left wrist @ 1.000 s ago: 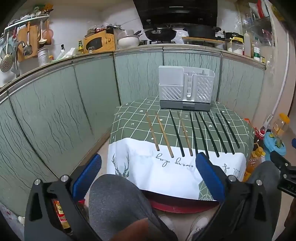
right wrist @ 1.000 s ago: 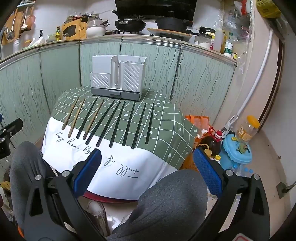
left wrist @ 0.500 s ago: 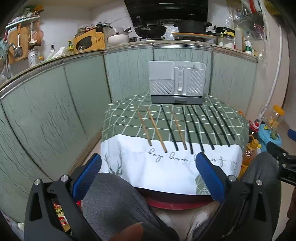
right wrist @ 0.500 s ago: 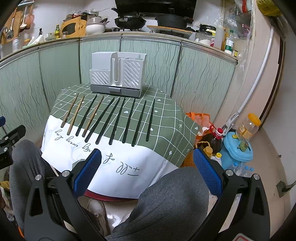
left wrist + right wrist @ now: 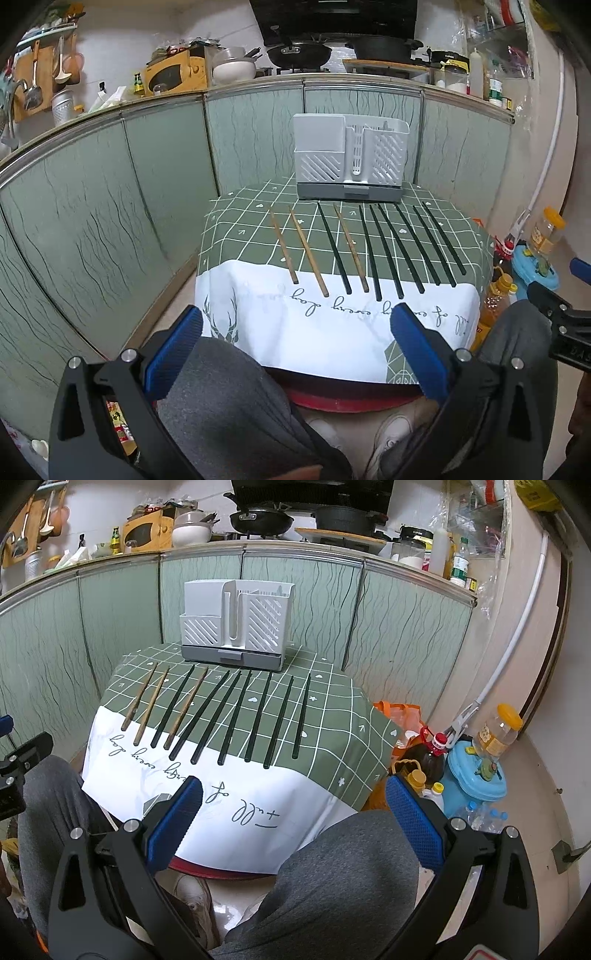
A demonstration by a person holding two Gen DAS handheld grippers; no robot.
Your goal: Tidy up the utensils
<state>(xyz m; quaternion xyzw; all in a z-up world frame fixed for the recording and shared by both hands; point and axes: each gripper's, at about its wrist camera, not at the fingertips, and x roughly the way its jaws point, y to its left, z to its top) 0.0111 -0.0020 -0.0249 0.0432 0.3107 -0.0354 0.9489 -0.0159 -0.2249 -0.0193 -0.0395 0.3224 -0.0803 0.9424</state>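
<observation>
My left fingers (image 5: 295,345) stand wide apart with nothing between their blue pads, hovering low above my left knee (image 5: 229,398) in grey trousers, short of the desk's near edge. My right fingers (image 5: 295,818) are spread just as wide and equally empty, above my right knee (image 5: 347,871), also held back from the desk (image 5: 354,738).

The desk carries a green checked cloth with a white hem that hangs toward me, printed with cursive writing. Ten chopsticks lie on it side by side in one row, none touching, their thick ends toward me near where green meets white. Counting from my left: two brown wooden chopsticks (image 5: 282,245), then one black chopstick (image 5: 334,248), then a third brown one (image 5: 351,248), then six black chopsticks (image 5: 410,247) fanning out toward my right. In the right wrist view the same row shows, with the wooden ones (image 5: 139,698) at the left end and the last black one (image 5: 301,716) nearest the desk's right side.

Behind the row, at the far edge of the desk, stands a white utensil holder (image 5: 351,158) on a grey base, upright, with slotted compartments and a solid panel on its left part. I cannot tell what, if anything, sits inside it.

On the floor to my right stand an amber oil bottle (image 5: 430,753) and a blue container (image 5: 476,775).
</observation>
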